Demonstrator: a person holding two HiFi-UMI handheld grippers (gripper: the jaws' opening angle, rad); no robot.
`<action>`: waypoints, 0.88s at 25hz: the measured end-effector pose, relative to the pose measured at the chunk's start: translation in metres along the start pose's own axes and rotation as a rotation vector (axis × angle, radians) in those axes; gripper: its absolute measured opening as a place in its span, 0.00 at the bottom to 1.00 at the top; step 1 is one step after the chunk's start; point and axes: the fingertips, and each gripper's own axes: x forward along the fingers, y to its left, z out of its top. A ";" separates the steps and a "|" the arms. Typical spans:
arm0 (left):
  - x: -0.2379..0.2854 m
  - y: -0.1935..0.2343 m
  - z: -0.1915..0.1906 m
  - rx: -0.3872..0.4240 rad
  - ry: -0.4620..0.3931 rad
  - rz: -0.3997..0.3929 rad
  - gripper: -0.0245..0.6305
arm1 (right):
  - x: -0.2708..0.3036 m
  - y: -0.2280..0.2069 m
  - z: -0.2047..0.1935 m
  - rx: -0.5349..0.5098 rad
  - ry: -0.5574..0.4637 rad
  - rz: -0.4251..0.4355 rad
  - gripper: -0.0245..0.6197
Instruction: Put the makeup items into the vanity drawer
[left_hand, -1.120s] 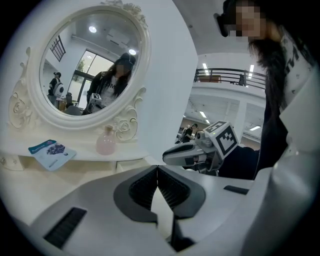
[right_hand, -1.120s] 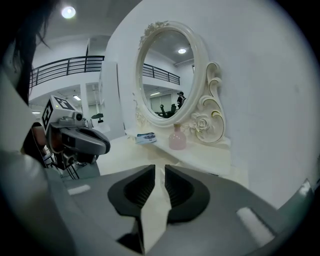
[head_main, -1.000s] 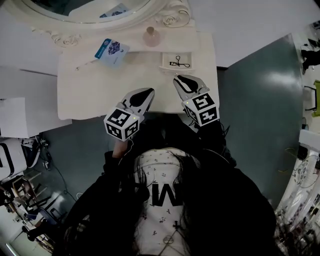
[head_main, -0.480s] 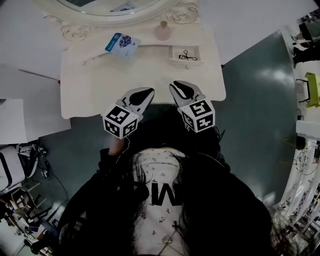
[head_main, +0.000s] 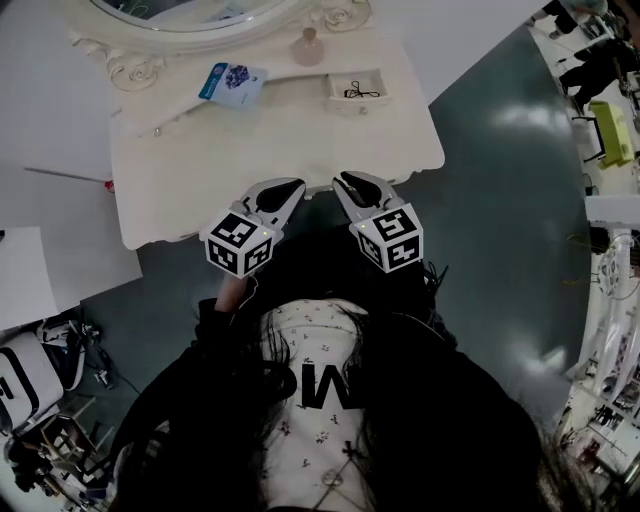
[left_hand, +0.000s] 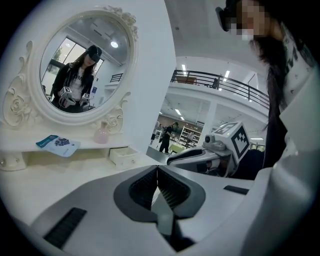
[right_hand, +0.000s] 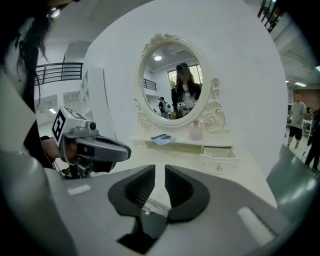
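The vanity drawer (head_main: 357, 88), a small cream-white box with a round knob on its front, stands pulled out at the back right of the cream-white vanity table (head_main: 250, 170). A thin black wire-shaped tool (head_main: 362, 93) lies inside it. Seen from the drawer, a pale pink rounded bottle (head_main: 307, 47) with a narrow neck stands upright at 11 o'clock, near the carved rose scroll on the frame of the oval mirror (head_main: 190, 10). A flat blue and white packet (head_main: 232, 82) lies at 9 o'clock on the raised shelf, well apart from the drawer. The table top is smooth and matt, with a wavy edge. Both grippers hover side by side over its front edge, at 6 o'clock from the drawer, and touch none of the makeup things. The left gripper (head_main: 290, 187) has its ribbed black pads pressed together, with nothing between them. The right gripper (head_main: 345, 182) has its jaws released, with a narrow gap between the ribbed pads, and only the table edge is seen through it. Each gripper carries a white cube with black square markers. Around the table is a glossy grey-green floor (head_main: 500, 200).
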 end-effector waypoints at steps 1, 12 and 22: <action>0.001 -0.003 0.000 0.004 -0.001 -0.009 0.04 | -0.004 0.000 -0.001 0.002 -0.002 -0.011 0.15; 0.006 -0.055 -0.004 0.008 -0.039 0.002 0.04 | -0.060 0.003 -0.014 -0.040 -0.011 -0.020 0.15; 0.007 -0.143 -0.049 -0.034 -0.025 0.064 0.04 | -0.133 0.020 -0.064 -0.071 -0.007 0.073 0.06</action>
